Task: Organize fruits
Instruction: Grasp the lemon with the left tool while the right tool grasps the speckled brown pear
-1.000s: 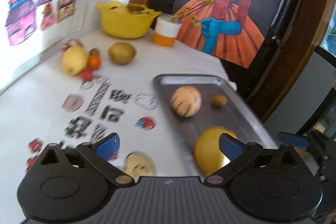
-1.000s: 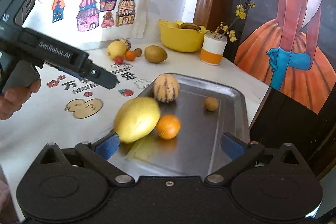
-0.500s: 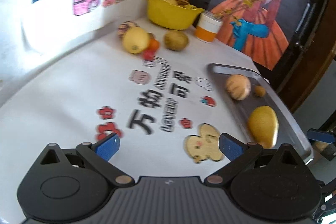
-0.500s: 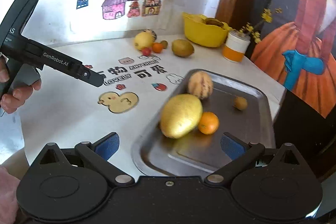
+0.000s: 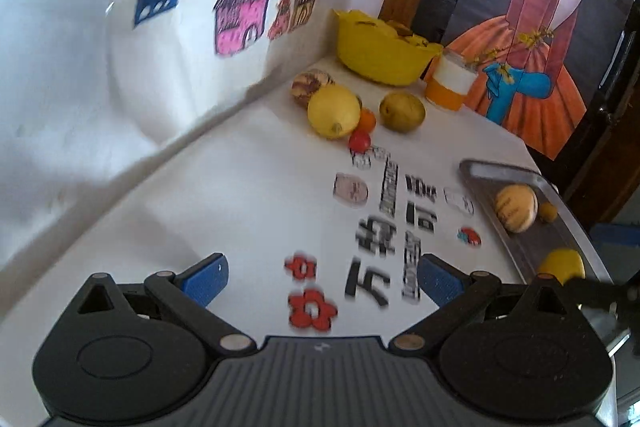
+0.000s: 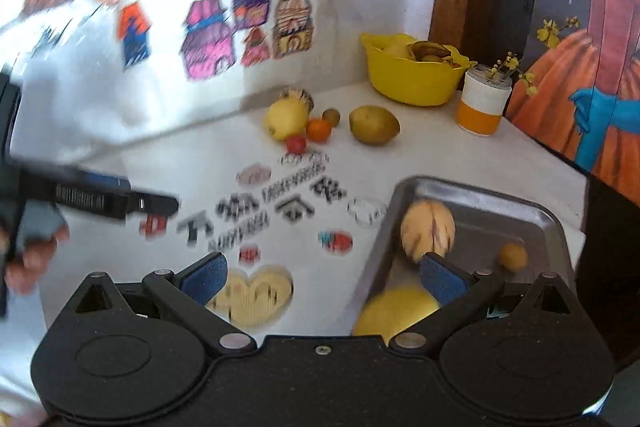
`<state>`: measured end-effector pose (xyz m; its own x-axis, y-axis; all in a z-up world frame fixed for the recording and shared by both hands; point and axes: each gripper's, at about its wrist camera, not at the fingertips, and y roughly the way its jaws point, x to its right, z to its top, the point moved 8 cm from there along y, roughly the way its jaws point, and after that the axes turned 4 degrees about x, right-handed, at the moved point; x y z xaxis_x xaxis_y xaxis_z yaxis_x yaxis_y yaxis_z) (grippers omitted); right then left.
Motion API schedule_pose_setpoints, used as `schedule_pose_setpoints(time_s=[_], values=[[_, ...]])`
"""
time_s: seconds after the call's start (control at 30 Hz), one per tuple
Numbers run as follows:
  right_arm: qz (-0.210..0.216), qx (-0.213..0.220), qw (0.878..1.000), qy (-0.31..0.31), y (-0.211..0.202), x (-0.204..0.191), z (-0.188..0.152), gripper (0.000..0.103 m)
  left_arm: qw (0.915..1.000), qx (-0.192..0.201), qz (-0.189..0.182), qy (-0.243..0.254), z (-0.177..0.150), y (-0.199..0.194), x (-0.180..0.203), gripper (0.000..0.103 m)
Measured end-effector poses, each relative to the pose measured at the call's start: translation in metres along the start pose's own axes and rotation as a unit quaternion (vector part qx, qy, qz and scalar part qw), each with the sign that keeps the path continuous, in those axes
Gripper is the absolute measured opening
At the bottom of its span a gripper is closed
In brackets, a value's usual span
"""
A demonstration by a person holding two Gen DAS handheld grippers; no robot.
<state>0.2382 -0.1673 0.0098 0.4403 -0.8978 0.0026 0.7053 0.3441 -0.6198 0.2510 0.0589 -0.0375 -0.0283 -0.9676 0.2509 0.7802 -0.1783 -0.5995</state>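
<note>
Both grippers, left (image 5: 322, 281) and right (image 6: 322, 279), gaped empty as you swung off the tray (image 6: 480, 195) toward the loose fruit (image 6: 374, 125).

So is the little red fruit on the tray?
No, the red fruit lies on the table beside the orange, far from the tray.

Black left gripper (image 5: 322, 277) and right gripper (image 6: 322, 277) — blue-padded jaws, silver pivot screws, ribbed grey housing.
</note>
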Motion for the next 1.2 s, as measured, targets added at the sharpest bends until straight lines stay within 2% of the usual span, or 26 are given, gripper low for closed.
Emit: schedule_pose_setpoints(time_s=[0.13, 0.43, 0.63, 0.87, 1.0, 1.2], values=[[0.0, -0.02, 0.999, 0.041, 0.025, 0.02, 0.031, 0.102, 0.9997, 0.02, 0.01, 0.007, 0.022, 0.016, 0.006, 0.103], [0.002, -0.067, 0.994, 0.09, 0.092, 0.058, 0.084, 0.102, 0.9988, 0.022, -0.013, 0.041, 0.049, 0.07, 0.038, 0.103], [0.006, -0.066, 0.99, 0.121, 0.149, 0.082, 0.111, 0.102, 0.9995, 0.018, -0.014, 0.021, 0.061, 0.099, 0.035, 0.103], [0.032, -0.067, 0.98, 0.184, 0.212, 0.093, 0.117, 0.102, 0.9993, 0.022, 0.02, -0.02, 0.081, 0.122, 0.004, 0.103], [0.038, -0.071, 0.976, 0.202, 0.237, 0.093, 0.115, 0.101, 0.999, 0.024, 0.018, -0.034, 0.091, 0.135, 0.001, 0.102], [0.041, -0.077, 0.973, 0.213, 0.257, 0.092, 0.113, 0.092, 0.9985, 0.029, 0.011, -0.044, 0.103, 0.153, 0.001, 0.1]])
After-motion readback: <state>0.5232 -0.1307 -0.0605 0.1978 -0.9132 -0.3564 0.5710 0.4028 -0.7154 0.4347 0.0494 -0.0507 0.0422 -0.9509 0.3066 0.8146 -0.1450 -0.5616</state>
